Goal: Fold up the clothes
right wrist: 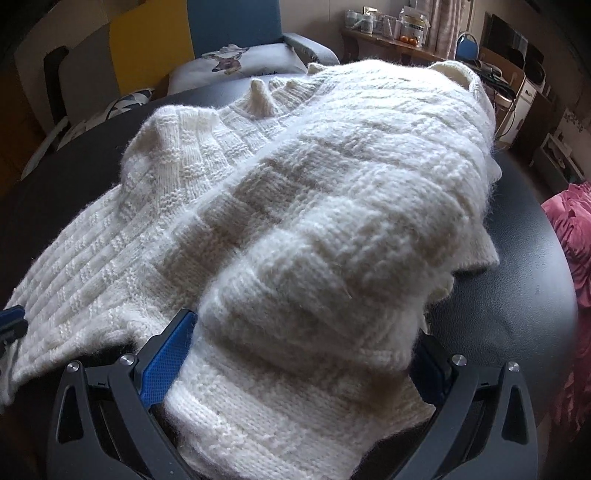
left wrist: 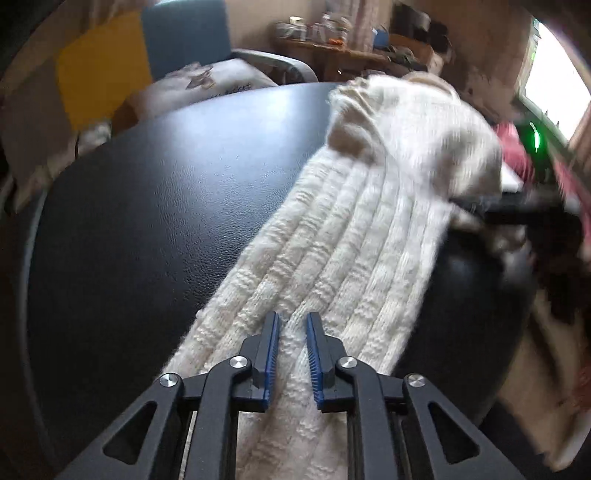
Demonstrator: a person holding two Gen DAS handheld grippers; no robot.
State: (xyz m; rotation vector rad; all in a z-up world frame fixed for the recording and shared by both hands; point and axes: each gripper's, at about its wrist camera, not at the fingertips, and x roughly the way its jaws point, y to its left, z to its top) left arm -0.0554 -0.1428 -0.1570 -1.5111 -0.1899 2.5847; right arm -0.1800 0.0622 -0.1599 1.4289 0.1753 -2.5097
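cream knit sweater (right wrist: 295,206) heaped on dark round counter (left wrist: 155,206), covering most of the right half in the left wrist view. chunky wool, fuzzy halo at the edges, basket-weave blocks and long ribbed columns running lengthwise. ribbed collar band (right wrist: 280,96) bunched toward far edge, two small knit points sticking up there. one fold draped over another, thick rounded hump nearest the right wrist camera.

left tongs (left wrist: 293,325) over a flat ribbed strip of the sweater; blue ridged pads (left wrist: 274,343) narrowly apart, wool showing in the gap, tips resting on or just above the knit. cannot tell whether any fabric is actually pinched.

right tongs (right wrist: 303,332) spread wide, a fat roll of the sweater filling the space between; left blue pad (right wrist: 166,362) against the knit, right finger mostly hidden by wool. in the left wrist view, the right tool a dark blur at the sweater's far edge.

counter surface: black, pebbled leather-like grain, slight sheen, curved rim.

beyond the counter: blue-backed chair (right wrist: 236,29) holding a pale cushion with printed figure (right wrist: 229,62); yellow panel (right wrist: 147,48) beside it. wooden shelf (right wrist: 388,40) at the back carrying jars and small tins, contents unreadable. pink ruffled cloth (right wrist: 569,229) off the right edge.
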